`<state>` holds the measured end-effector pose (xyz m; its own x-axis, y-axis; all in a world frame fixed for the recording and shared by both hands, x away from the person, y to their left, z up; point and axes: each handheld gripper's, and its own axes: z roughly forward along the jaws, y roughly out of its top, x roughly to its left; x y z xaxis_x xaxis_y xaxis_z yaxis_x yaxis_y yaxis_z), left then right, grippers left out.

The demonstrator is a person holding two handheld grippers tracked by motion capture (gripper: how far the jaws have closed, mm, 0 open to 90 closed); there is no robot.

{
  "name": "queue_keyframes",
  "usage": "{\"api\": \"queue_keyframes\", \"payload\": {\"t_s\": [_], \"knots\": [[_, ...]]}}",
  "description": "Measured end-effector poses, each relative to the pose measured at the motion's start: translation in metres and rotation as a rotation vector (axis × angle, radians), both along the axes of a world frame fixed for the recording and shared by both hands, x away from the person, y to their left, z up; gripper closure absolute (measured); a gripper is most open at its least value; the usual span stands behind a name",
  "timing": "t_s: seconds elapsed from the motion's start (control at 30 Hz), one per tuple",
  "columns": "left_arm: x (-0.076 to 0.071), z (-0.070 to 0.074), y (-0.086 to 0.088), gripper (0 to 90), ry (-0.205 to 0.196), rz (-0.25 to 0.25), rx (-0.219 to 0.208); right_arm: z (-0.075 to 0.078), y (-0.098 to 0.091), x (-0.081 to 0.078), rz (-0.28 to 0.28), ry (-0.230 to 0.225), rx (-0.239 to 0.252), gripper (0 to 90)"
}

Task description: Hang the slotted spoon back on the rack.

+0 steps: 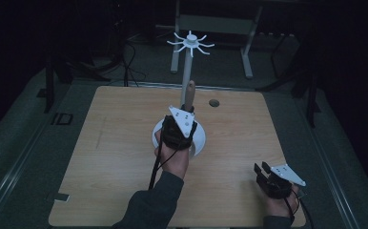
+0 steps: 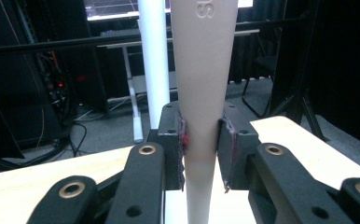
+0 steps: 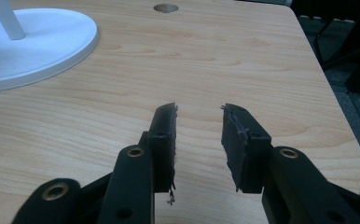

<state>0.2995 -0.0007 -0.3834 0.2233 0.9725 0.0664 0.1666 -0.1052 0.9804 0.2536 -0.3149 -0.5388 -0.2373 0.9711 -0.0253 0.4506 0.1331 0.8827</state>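
Two fingers of the left gripper (image 2: 201, 144) clamp an upright tapered handle (image 2: 201, 93), the stand's pole (image 2: 154, 60) at eleven o'clock; right gripper (image 3: 199, 140) fingers apart, idle.

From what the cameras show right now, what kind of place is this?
Probably a lab or recording workroom, not a home. A bare wooden table stands in a dark room, cables trail over the floor behind it, and further back there are another desk frame and equipment racks.
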Motion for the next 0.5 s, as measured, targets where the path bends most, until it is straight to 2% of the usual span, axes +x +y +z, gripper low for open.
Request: {"api": "queue_keyframes", "payload": {"t_s": [0.5], "knots": [[0.010,0.023,0.001,73.3,-0.030,0.035,0.012,0.000,0.000,0.000,0.000,0.001,0.000,64.8]]}}
